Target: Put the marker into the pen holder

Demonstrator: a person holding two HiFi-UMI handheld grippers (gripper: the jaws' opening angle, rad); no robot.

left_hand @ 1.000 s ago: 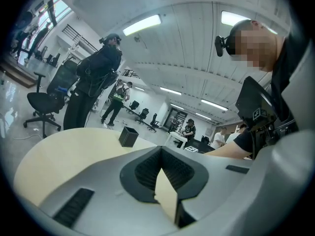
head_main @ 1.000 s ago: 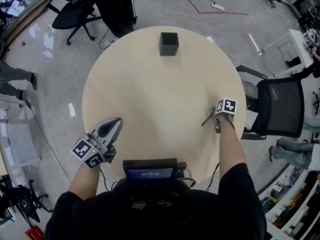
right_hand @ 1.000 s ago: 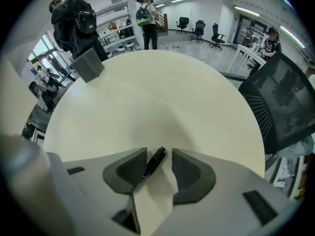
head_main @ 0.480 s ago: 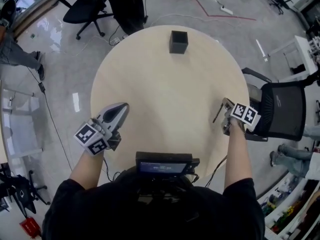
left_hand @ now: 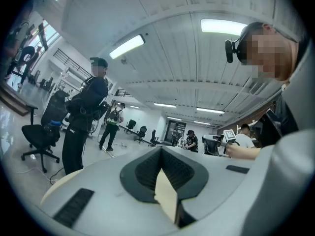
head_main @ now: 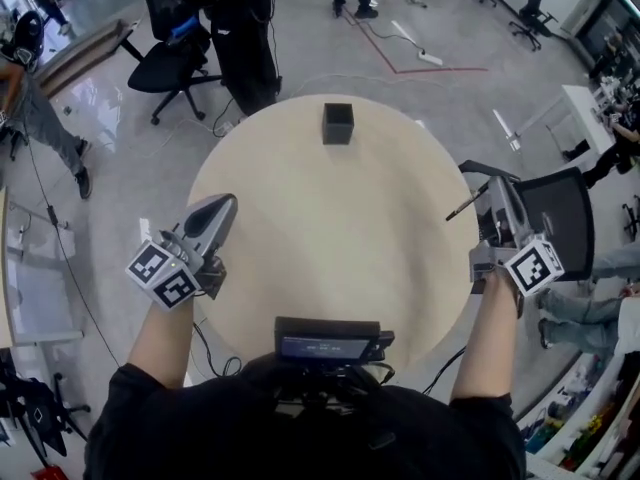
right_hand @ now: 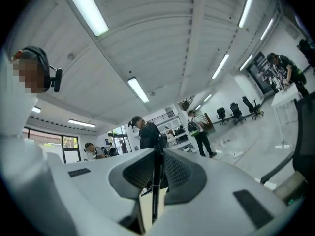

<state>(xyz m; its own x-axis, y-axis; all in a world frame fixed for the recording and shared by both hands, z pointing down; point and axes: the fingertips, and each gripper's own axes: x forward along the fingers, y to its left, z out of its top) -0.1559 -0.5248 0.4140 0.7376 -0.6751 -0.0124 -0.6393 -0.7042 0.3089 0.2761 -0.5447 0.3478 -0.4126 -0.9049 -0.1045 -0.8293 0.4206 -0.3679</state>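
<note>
The jaws of the right gripper (head_main: pixel 492 196) pinch the marker (head_main: pixel 463 208), up in the air by the right edge of the surface (head_main: pixel 330 253). The left gripper (head_main: pixel 222 206) has its jaws closed on nothing. Next, I think, the marker must go over to the far pen holder (head_main: pixel 338 124).

My right gripper (head_main: pixel 494 196) has lifted off the right side of the table (head_main: pixel 330 228). Its jaws, loose around the marker (head_main: pixel 466 204) before, have now clamped on it. The marker has left the wood and juts from them, tilted, in the air.
</note>
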